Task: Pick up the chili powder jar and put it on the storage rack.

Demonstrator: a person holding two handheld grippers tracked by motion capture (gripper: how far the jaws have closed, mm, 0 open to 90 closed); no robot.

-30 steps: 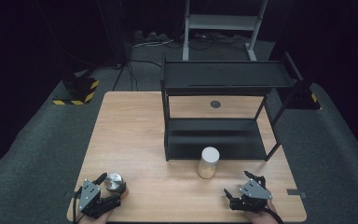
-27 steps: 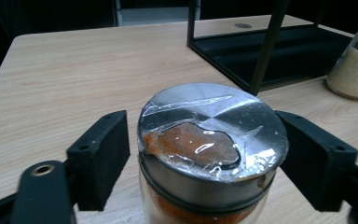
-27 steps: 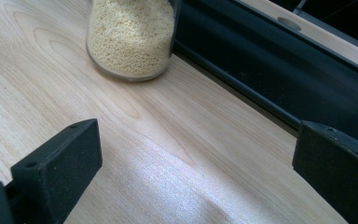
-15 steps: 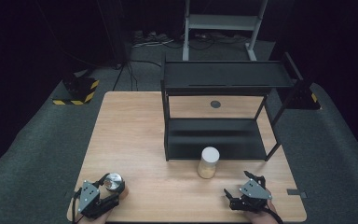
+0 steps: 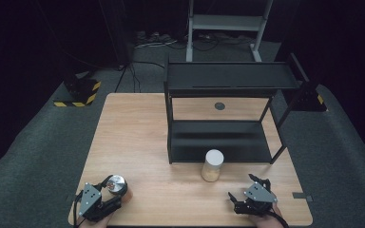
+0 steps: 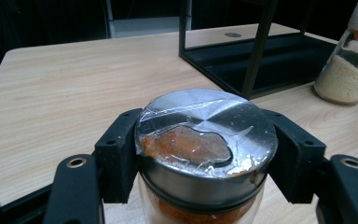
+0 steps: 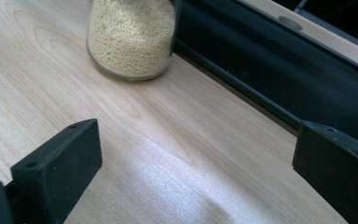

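Jaws of the left gripper (image 6: 207, 154) have just been closing and now press against both sides of the metal lid of the spice jar (image 6: 205, 140), one black pad on each flank. The left gripper view gives the detail: a brushed silver lid with a clear window, orange-red powder beneath it and in the glass body below. From the high view the same jar (image 5: 116, 184) stands upright near the front left corner of the table (image 5: 138, 128), with the left gripper (image 5: 105, 194) reaching it from the front edge; there the lid reads as a small bright disc and the contents cannot be made out.

Near the front right corner, the right gripper (image 5: 241, 190) rests low over the wood, jaws spread wide with nothing between them. The right gripper view confirms this: bare tabletop lies between the two black pads.

A second jar (image 5: 212, 165), white-capped and filled with pale grains, stands just in front of the black shelf rack (image 5: 228, 80), near the middle of the front half. The right gripper view shows its grain-filled base (image 7: 130, 37) close beside the rack's lower tray (image 7: 279, 74); the left gripper view shows it (image 6: 349, 56) well apart.
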